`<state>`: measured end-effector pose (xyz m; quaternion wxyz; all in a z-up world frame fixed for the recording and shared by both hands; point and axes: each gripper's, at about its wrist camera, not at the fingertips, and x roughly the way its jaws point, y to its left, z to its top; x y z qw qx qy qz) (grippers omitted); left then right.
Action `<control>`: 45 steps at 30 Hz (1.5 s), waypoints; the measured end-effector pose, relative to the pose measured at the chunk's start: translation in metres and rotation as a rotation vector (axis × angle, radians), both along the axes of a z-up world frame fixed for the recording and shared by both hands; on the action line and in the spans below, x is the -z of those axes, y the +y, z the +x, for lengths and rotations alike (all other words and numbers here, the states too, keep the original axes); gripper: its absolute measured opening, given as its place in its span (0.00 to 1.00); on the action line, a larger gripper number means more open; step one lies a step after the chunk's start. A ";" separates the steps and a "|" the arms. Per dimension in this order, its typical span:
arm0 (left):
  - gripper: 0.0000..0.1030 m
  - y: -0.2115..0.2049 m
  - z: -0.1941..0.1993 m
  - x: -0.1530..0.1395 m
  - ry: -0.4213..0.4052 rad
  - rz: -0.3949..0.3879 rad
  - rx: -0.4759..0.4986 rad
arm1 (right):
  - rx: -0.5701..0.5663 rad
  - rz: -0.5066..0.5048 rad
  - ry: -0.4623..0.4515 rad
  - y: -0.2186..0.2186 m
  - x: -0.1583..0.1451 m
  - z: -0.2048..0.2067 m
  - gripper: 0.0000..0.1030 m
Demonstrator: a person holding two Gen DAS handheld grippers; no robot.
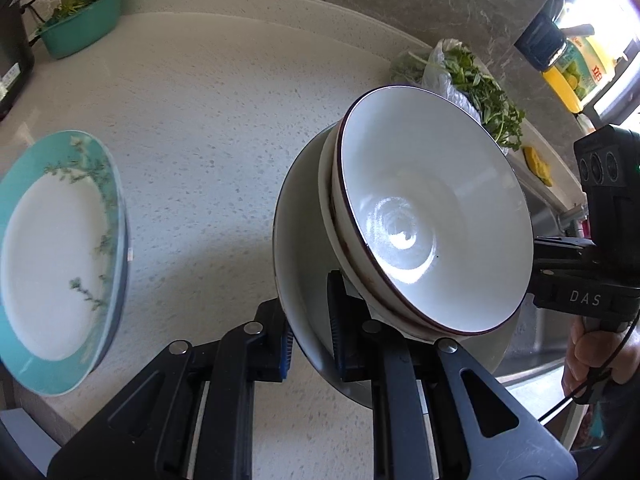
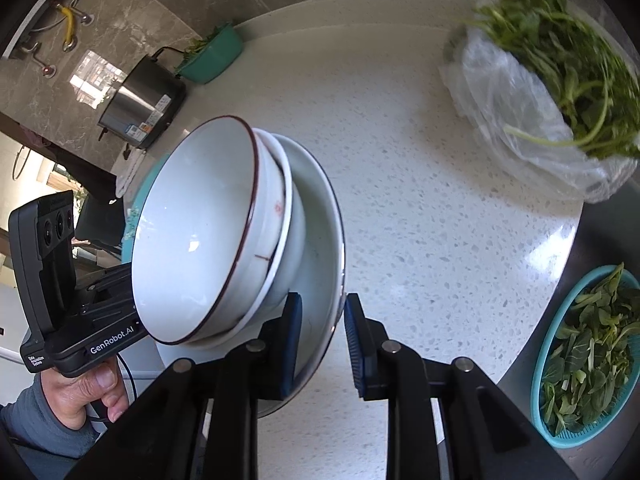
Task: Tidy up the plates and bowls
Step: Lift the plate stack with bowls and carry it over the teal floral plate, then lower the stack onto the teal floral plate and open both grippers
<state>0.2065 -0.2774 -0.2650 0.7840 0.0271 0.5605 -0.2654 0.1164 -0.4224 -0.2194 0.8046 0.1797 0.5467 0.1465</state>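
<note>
A white plate (image 1: pixel 298 216) carries two nested white bowls with dark red rims (image 1: pixel 432 216). My left gripper (image 1: pixel 308 340) is shut on the plate's rim, one finger on each side. In the right wrist view the same plate (image 2: pixel 324 248) and bowls (image 2: pixel 200 232) hang above the counter, and my right gripper (image 2: pixel 322 344) grips the opposite rim, with a thin gap at its right pad. The stack is tilted and held between both grippers. A teal-rimmed plate (image 1: pixel 52 264) with leaf print lies on the counter at the left.
Speckled white counter (image 1: pixel 224 120). A teal basin of greens (image 1: pixel 80 20) stands at the back. A plastic bag of greens (image 2: pixel 552 100) and a teal colander of leaves (image 2: pixel 588 360) sit by the sink. A steel cooker (image 2: pixel 140 104) stands at the wall.
</note>
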 end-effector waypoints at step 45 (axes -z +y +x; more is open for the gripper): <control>0.13 0.282 0.100 0.002 0.009 0.055 -0.179 | -0.220 0.000 0.018 0.237 0.000 0.113 0.24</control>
